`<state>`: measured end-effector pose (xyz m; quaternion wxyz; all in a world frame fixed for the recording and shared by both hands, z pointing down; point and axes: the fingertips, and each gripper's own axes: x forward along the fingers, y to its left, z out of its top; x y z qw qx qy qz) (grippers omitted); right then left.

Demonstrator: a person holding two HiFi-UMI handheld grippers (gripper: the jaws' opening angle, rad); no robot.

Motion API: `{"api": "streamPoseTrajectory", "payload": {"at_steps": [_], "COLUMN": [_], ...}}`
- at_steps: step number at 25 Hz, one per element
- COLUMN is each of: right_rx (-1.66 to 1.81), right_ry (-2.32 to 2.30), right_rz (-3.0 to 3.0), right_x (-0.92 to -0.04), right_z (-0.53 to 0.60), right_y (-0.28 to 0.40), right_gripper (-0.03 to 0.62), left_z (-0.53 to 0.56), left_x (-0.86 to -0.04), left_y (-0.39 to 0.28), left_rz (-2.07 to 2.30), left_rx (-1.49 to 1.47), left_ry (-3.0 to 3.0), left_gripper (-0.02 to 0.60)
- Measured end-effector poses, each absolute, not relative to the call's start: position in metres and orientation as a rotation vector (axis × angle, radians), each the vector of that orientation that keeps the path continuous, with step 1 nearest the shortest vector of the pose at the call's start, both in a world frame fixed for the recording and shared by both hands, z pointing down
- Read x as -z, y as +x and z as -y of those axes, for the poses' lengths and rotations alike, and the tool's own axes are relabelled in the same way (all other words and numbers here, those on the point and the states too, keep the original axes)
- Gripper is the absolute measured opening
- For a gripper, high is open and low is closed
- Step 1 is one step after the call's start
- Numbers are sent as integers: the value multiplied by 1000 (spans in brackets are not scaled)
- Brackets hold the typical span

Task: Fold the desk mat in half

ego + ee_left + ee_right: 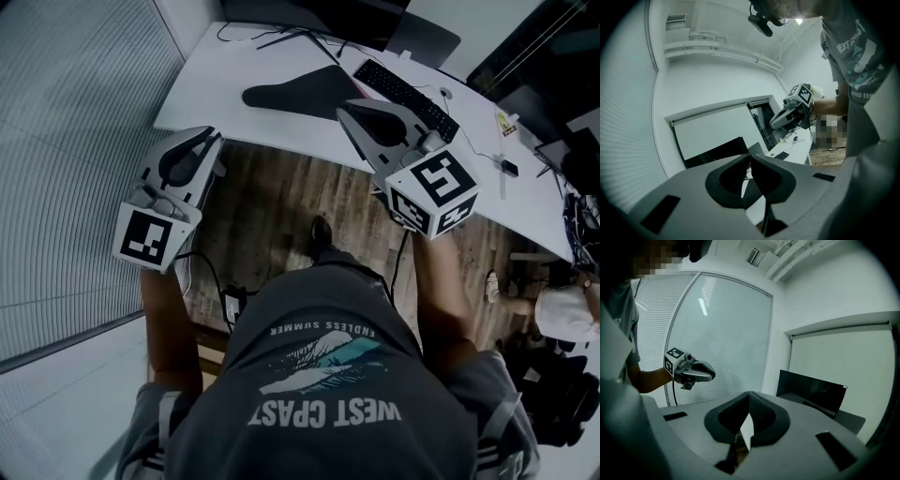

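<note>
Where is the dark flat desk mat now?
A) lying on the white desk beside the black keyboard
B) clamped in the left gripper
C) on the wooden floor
A: the head view shows the dark flat desk mat lying on the white desk beside the black keyboard.

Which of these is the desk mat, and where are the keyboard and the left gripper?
desk mat (300,94), head view, middle of its dark surface.
keyboard (405,95), head view, middle of its rows of keys.
left gripper (215,141), head view, its closed fingertips.
</note>
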<state>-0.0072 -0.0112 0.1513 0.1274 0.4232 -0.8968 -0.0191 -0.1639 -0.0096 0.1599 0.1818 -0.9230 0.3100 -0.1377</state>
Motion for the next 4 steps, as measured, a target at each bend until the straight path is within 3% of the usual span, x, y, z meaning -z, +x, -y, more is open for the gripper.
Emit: {"api": "streamPoseTrajectory", "payload": {"at_steps": [4], "right_rx": [52], "right_ry": [1235], "right_rz": [2607], "right_x": [-153], "right_z": [8], "right_y": [-3], "right_gripper": [25], "left_z": [6], "left_x": [-162], "left_y": [-161], "left_rz": [-877], "left_rx": [389], "left_ry": [-2605], "left_gripper": [43]}}
